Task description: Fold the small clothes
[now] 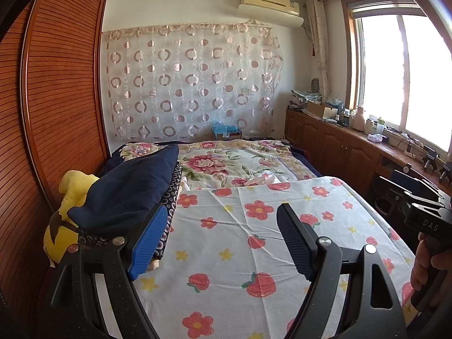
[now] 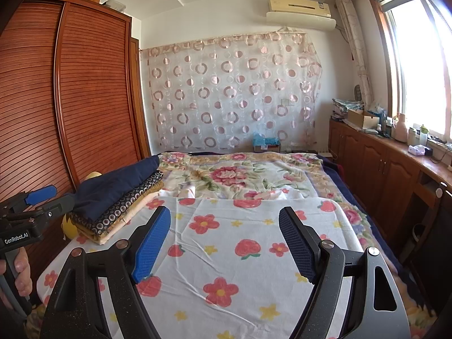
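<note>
A stack of folded clothes (image 1: pixel 132 192) with a navy piece on top lies at the bed's left side, just beyond my left gripper's blue left pad. In the right wrist view the stack (image 2: pixel 118 195) shows navy, circle-patterned and tan layers. My left gripper (image 1: pixel 220 240) hangs open over a flat white cloth printed with strawberries and flowers (image 1: pixel 254 226), nothing between its fingers. My right gripper (image 2: pixel 226 240) is also open and empty above the same cloth (image 2: pixel 240 243). Each hand's tool shows at the edge of the other's view.
A yellow plush toy (image 1: pixel 70 195) sits behind the stack by the louvred wooden wardrobe (image 1: pixel 56 99). A rose-patterned blanket (image 2: pixel 240 175) covers the far bed. Low wooden cabinets (image 2: pixel 381 163) with clutter run under the window on the right. A hand (image 2: pixel 19 276) grips the left tool's handle.
</note>
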The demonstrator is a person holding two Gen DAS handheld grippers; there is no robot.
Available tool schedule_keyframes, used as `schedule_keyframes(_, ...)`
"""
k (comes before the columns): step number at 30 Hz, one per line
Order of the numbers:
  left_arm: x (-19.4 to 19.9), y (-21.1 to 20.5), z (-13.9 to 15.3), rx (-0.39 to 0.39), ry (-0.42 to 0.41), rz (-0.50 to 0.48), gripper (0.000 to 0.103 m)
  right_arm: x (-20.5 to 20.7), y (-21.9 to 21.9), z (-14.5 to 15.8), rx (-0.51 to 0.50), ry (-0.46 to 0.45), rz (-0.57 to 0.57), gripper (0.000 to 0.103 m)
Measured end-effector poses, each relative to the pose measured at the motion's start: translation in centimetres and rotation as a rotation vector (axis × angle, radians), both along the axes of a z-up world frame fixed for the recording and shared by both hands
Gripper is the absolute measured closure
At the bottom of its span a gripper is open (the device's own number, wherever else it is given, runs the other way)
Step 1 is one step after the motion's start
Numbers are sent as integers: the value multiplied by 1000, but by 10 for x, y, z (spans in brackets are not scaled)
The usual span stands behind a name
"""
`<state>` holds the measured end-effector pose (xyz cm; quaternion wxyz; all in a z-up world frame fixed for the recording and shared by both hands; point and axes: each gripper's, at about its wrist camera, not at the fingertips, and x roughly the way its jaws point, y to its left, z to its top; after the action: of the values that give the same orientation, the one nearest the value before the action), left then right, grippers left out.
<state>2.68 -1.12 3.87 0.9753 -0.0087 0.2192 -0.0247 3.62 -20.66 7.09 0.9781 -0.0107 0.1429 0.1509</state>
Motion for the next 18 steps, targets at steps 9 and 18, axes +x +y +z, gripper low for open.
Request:
schedule_keyframes(9,0,0,0,0,-1,0,23,2,-1,0,-1,-2,1,22)
schedule_keyframes(18,0,0,-1,-1,0,0,23,2,-2,-1,-1,-1,2,22)
